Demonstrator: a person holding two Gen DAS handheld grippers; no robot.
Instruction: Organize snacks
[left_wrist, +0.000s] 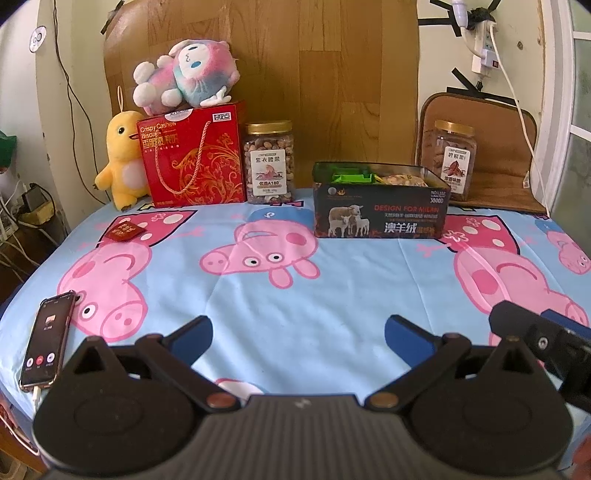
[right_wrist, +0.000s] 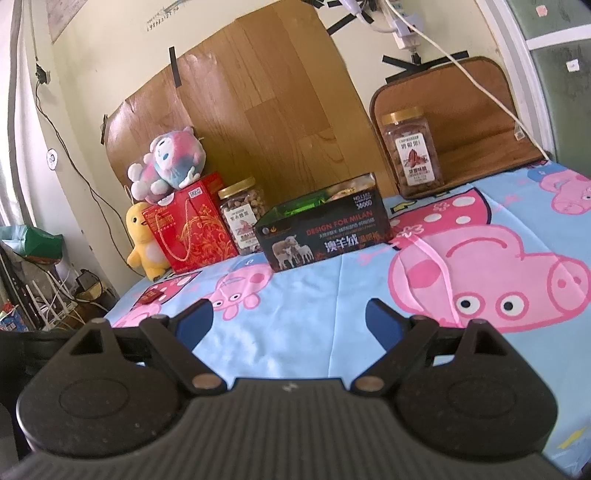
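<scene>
A black open box (left_wrist: 380, 218) with sheep printed on its front stands at the back middle of the table and holds several snack packets; it also shows in the right wrist view (right_wrist: 325, 240). A small red snack packet (left_wrist: 125, 232) lies on the cloth at the left, also in the right wrist view (right_wrist: 150, 296). My left gripper (left_wrist: 298, 336) is open and empty, low over the near table. My right gripper (right_wrist: 289, 319) is open and empty; its fingers (left_wrist: 517, 317) show at the right edge of the left wrist view.
Along the back stand a red gift box (left_wrist: 192, 158) with a plush toy (left_wrist: 184, 75) on top, a yellow duck plush (left_wrist: 123, 162), a nut jar (left_wrist: 269, 164) and a second jar (left_wrist: 450, 158) on a brown mat. A phone (left_wrist: 46, 341) lies at the near left edge.
</scene>
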